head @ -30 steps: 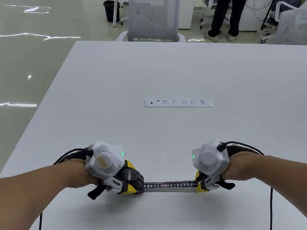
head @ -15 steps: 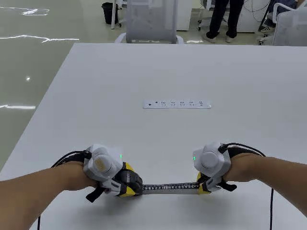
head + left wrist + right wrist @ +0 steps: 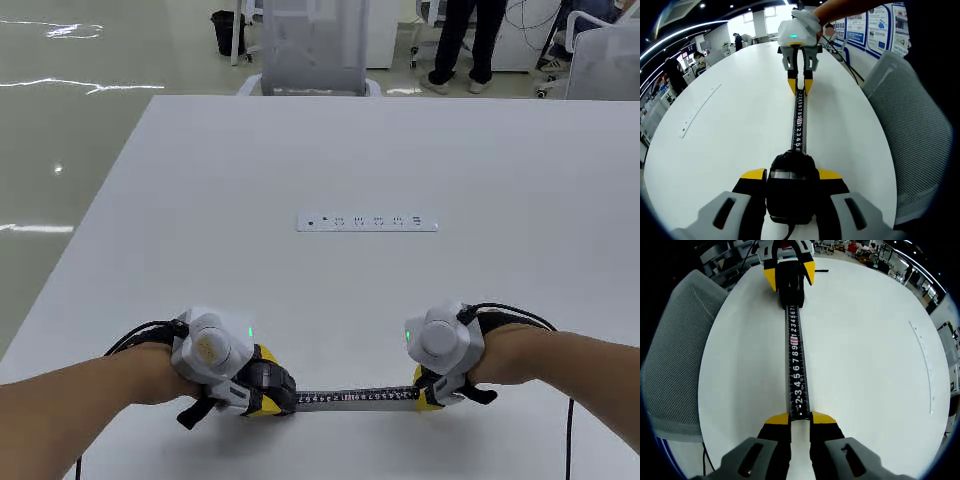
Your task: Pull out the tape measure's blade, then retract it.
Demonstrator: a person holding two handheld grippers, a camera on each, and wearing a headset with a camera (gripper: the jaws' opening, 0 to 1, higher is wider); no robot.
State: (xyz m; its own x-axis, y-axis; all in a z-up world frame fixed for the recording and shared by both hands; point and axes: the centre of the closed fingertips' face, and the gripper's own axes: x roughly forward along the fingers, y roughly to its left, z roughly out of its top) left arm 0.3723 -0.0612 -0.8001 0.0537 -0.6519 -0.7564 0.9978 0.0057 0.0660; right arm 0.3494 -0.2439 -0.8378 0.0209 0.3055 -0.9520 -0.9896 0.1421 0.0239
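Both forearms rest low over the table, hands facing each other. The left gripper clamps the tape case. The right gripper pinches the blade at its tip, stretched flat between them.

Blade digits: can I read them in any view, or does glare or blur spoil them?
Right gripper view: digits on the blade sharp, no glare, though the fisheye bows the table edge. Left gripper view: legible near the case, shrinking farther out. Head view: too small to read; glare streaks lie on the floor.
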